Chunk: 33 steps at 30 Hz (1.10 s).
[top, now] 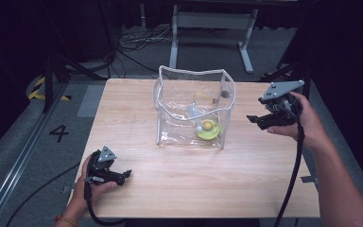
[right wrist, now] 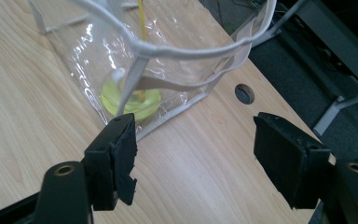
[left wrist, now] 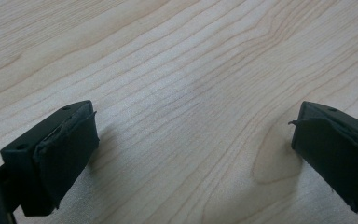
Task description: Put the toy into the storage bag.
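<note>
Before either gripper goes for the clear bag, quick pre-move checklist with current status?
1. Left gripper open and empty: ok, jaws wide apart over bare table.
2. Right gripper open and empty: ok, nothing between its jaws.
3. Clear bag upright with mouth open: ok, rim wavy but open.
4. Yellow-green item inside the bag: ok, at the bottom near the right corner.
5. Right gripper apart from the bag: ok, near its corner, not touching.
6. What the item is: cannot tell.
</note>
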{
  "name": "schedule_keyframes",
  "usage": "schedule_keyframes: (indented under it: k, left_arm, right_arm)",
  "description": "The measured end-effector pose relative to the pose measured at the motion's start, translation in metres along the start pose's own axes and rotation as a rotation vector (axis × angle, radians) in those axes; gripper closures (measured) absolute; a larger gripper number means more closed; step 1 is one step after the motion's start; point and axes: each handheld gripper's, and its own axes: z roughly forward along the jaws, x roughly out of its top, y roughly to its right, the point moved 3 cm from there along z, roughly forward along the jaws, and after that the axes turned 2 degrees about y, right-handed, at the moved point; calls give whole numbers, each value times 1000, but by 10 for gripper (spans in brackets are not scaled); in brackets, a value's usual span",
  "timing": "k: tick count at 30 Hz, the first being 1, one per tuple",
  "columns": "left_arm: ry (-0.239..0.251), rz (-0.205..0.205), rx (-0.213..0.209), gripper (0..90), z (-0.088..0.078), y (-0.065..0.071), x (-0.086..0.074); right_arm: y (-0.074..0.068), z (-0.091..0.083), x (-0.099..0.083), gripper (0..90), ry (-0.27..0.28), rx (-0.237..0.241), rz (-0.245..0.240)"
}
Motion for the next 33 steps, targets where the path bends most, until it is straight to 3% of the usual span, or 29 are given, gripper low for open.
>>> schedule_keyframes:
  k: [13,22,33]
  left_arm:
    - [0,0,0,7,0,0,0]
    - [0,0,0,7,0,0,0]
    - [0,0,0,7,0,0,0]
  right_arm:
    - [-17,24,-44,214,-62,-36,-23]
    - [-30,41,-82,203,-82,-3,-2]
    - [-42,55,-131,176,-79,-44,45]
